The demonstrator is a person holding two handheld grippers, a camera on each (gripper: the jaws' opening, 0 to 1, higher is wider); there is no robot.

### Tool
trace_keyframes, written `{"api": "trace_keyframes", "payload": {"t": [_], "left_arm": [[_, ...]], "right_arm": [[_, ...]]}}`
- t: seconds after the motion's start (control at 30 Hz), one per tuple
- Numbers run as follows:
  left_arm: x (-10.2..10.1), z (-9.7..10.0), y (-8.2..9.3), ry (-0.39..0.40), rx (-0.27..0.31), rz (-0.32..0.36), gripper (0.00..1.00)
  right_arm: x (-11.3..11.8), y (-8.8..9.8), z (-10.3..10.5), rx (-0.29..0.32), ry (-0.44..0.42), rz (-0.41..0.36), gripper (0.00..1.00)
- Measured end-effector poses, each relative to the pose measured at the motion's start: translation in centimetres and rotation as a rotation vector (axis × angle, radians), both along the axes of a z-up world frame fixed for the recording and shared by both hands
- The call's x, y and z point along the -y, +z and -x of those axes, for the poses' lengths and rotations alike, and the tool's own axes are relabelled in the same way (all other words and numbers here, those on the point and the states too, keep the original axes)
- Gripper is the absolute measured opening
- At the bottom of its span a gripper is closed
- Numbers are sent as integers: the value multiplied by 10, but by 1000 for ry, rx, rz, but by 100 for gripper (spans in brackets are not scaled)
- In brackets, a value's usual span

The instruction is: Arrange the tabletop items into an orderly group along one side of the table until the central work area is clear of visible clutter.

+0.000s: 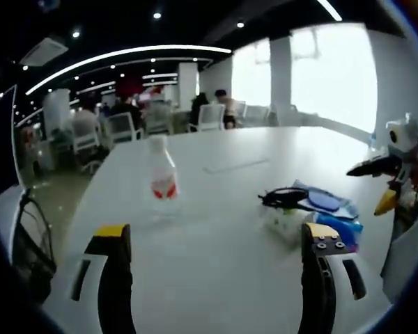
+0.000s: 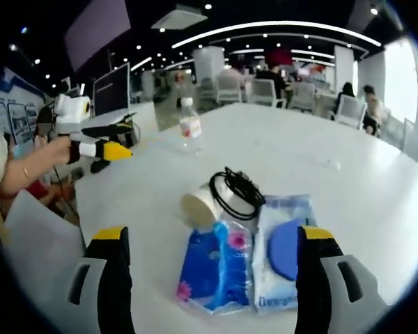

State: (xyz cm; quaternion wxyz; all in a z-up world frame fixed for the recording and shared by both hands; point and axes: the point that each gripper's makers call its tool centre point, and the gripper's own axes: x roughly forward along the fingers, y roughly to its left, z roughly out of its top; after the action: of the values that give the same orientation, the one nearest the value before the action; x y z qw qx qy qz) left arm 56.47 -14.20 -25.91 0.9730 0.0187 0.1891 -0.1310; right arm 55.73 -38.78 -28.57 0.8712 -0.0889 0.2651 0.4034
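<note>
A clear water bottle [image 1: 161,177] with a red label stands upright on the white table [image 1: 216,146], ahead of my open left gripper [image 1: 216,232]. To its right lies a pile: a black cable [image 1: 285,197], blue packs [image 1: 331,209] and a white cup [image 1: 284,224]. My right gripper [image 1: 376,184] hangs beyond that pile. In the right gripper view my open right gripper [image 2: 212,235] hovers over a blue tissue pack [image 2: 216,268] and a wipes pack [image 2: 282,243]. A tipped paper cup [image 2: 198,207] and the coiled cable [image 2: 237,191] lie just past them. The bottle [image 2: 189,132] stands farther off. A hand holds my left gripper [image 2: 115,140] at the left.
White paper [image 2: 35,236] lies at the table's near left corner. A flush cover plate [image 1: 237,165] sits in the table's middle. A dark monitor [image 2: 111,90] stands past the left edge. Chairs [image 1: 209,117] and seated people ring the far end.
</note>
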Motion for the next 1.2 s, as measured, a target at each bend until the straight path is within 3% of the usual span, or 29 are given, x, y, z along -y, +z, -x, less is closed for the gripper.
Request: {"api": "trace_keyframes", "payload": {"t": [0.27, 0.33, 0.4, 0.5, 0.7, 0.97, 1.1, 1.2], "left_arm": [[-4, 14, -3, -2, -5, -8, 99], [-4, 19, -4, -4, -9, 3, 99], [-6, 22, -5, 8, -10, 2, 98], [-6, 25, 0, 23, -1, 63, 97], [-8, 30, 0, 32, -2, 39, 95], [0, 31, -4, 8, -11, 24, 92], [5, 31, -10, -14, -21, 6, 87], [8, 32, -13, -31, -22, 7, 87]], "right_arm": [[-17, -9, -7, 68, 52, 41, 84], [-30, -11, -4, 86, 120, 41, 81], [-37, -16, -6, 98, 134, 60, 79], [-44, -23, -8, 112, 149, 79, 74], [-55, -33, -14, 132, 175, 85, 63], [-56, -51, -27, 120, 179, 105, 46], [-54, -53, -35, 161, 167, 131, 26], [-56, -53, -37, 180, 171, 141, 21]]}}
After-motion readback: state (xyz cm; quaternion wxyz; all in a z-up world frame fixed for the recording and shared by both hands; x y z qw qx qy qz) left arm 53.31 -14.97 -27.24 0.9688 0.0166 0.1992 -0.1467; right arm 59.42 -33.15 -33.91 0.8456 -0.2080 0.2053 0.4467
